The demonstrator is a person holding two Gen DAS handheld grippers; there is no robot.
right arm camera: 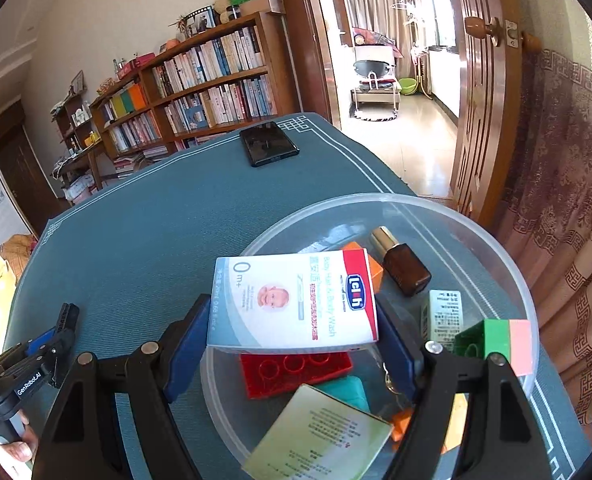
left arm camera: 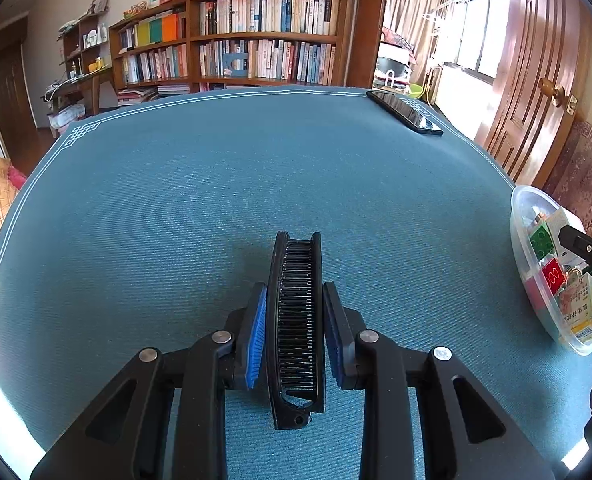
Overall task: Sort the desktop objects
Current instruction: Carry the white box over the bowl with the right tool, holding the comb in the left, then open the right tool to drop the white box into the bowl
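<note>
My left gripper (left arm camera: 295, 300) has its blue pads around a black folding comb (left arm camera: 295, 320) that lies on the blue table mat (left arm camera: 216, 200); small gaps show at both pads. My right gripper (right arm camera: 294, 322) is shut on a white baby-wash box (right arm camera: 292, 300) and holds it over the clear plastic bowl (right arm camera: 496, 248). The bowl holds a red brick (right arm camera: 296, 372), a green brick (right arm camera: 484, 338), a brown bottle (right arm camera: 406, 268), a green leaflet box (right arm camera: 320, 436) and other small items. The bowl also shows at the right edge of the left wrist view (left arm camera: 536, 312).
A black phone (left arm camera: 406, 112) lies at the table's far right corner, also in the right wrist view (right arm camera: 268, 142). A bookshelf (left arm camera: 232, 44) stands beyond the table. A wooden door (right arm camera: 484, 100) stands open to the right. The left gripper shows low left in the right wrist view (right arm camera: 44, 352).
</note>
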